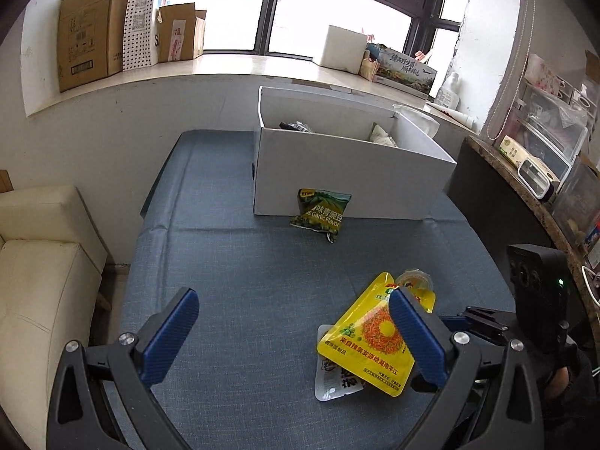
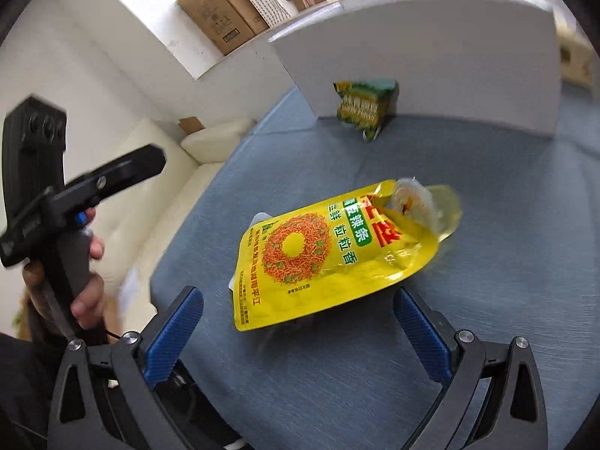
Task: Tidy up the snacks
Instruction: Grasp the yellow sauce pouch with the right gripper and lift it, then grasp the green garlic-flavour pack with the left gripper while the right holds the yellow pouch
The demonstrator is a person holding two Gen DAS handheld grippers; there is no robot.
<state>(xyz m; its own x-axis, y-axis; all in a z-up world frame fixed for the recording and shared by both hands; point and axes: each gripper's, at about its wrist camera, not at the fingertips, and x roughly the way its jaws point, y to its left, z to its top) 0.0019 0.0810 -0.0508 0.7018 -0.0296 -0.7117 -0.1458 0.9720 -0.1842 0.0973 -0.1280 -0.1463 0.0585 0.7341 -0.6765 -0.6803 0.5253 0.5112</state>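
Left wrist view: the left gripper [image 1: 292,322] hangs over the blue worktop [image 1: 240,262], its blue fingers [image 1: 170,337] spread wide with nothing between them. At five o'clock lies the yellow snack pouch [image 1: 369,341], partly behind the near finger, covering a white packet [image 1: 332,378], with a small clear cup [image 1: 414,281] touching its top corner. At twelve o'clock stands the white box [image 1: 348,183], a green pea bag [image 1: 320,213] leaning on its front wall.

Right wrist view: the right gripper [image 2: 298,332] is parted too, empty, and the yellow snack pouch sits just beyond the fingertips at twelve o'clock. The green pea bag rests against the white box at one o'clock. At nine o'clock a hand [image 2: 80,281] grips the other handle.
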